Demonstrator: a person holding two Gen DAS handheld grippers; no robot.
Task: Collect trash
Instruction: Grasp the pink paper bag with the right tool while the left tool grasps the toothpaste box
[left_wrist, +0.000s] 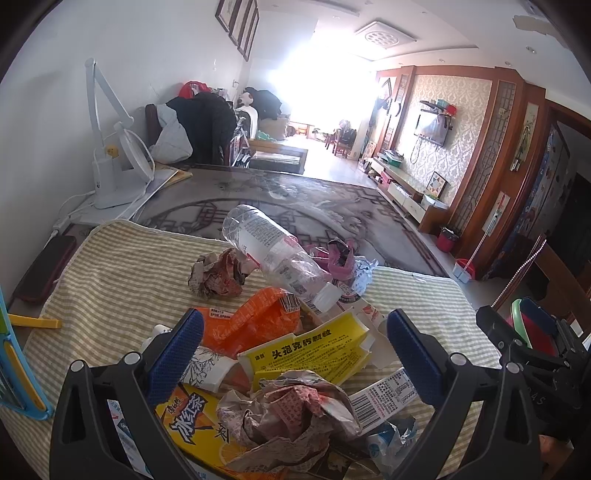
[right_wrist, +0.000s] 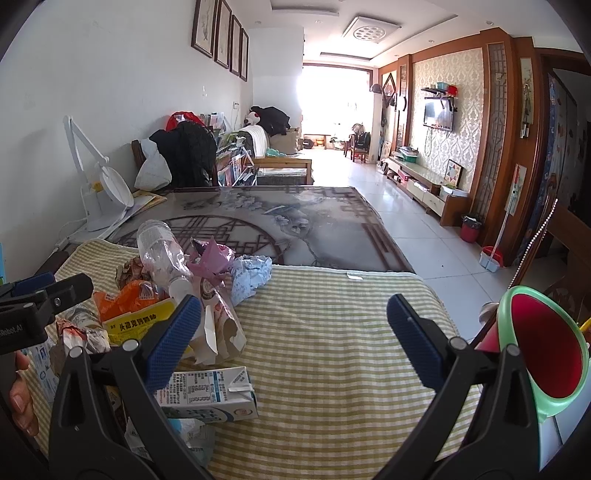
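My left gripper hangs wide open over the trash heap on the green-and-white checked cloth, nothing between its blue pads. Right under it lies a crumpled newspaper ball, resting partly on a yellow iced-tea carton. Just beyond, a flattened yellow medicine box with black print, and an orange wrapper touching its far edge. A clear plastic bottle lies tilted across the top of the pile, cap end toward me, beside a second newspaper ball and a pink wrapper.

My right gripper is spread wide too and empty, out over bare cloth. The heap sits to its left; a white milk carton lies just by the left pad. Off the table's right corner there's a red bin with a green rim, tipped toward me. A white desk lamp stands at the wall.
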